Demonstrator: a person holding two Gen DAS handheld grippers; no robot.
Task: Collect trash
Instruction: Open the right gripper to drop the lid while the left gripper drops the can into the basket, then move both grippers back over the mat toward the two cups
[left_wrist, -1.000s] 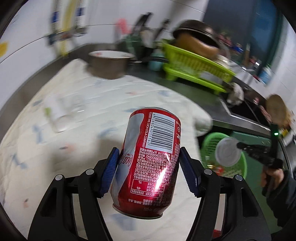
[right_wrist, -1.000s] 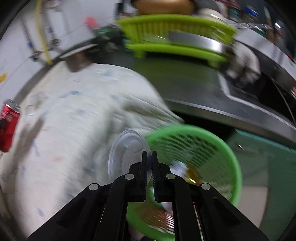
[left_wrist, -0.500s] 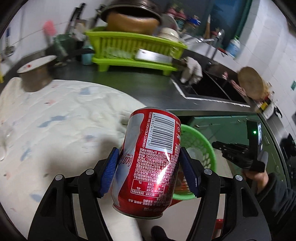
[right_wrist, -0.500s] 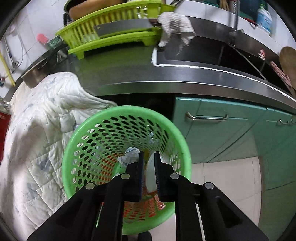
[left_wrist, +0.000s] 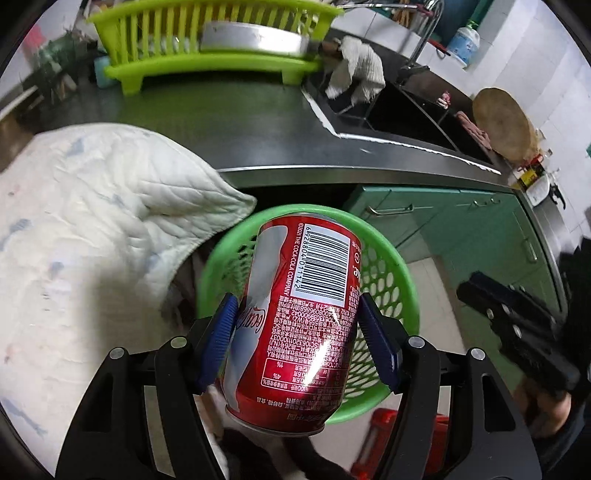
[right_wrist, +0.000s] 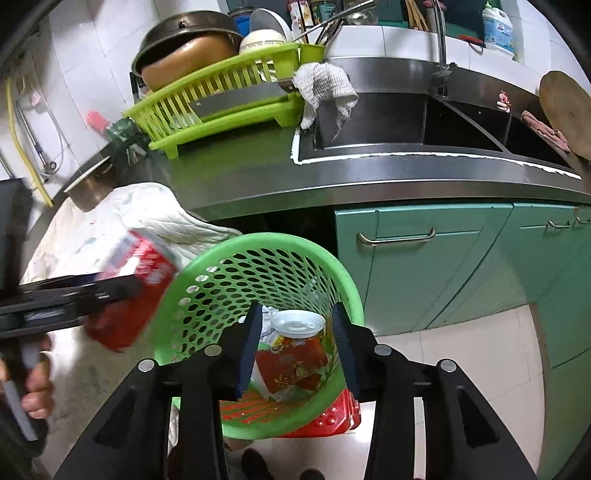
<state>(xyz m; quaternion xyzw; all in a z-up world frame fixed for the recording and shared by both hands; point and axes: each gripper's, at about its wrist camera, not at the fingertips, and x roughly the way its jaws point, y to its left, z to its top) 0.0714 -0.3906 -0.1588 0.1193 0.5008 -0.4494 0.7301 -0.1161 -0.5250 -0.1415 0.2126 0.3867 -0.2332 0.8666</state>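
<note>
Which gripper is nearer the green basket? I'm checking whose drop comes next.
Right. The right gripper hangs open directly over the basket mouth; the left gripper, holding the can, is beside its rim.

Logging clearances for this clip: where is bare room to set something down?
Bare steel counter lies between the dish rack and the quilted cloth, up to the sink. The green basket already holds a cup and wrappers; the left gripper holds the Coca-Cola can above it.
</note>
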